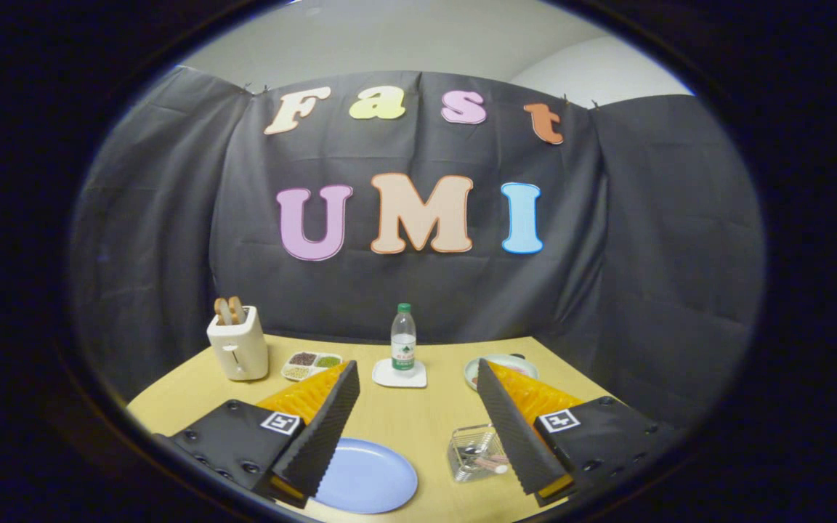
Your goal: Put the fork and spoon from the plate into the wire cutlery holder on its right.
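My hand-held gripper (418,428) spread wide, empty, above counter (404,414). Plate (368,479) bare; cutlery (487,463) lies in wire holder (473,454). Utensils judged light, stiff, slippery; I'd pinch mid-handle.

Wooden tabletop (397,421). White toaster (238,349) with 2 bread slices (229,311) at far left. Beside it a divided dish (310,365) of seeds or grains. Water bottle (403,340), green cap, upright on white coaster (399,375). Small plate (507,363) at far right, contents unclear.

The plate (368,478) lies left of the wire cutlery holder (471,452), with a bottle (403,338) beyond them.
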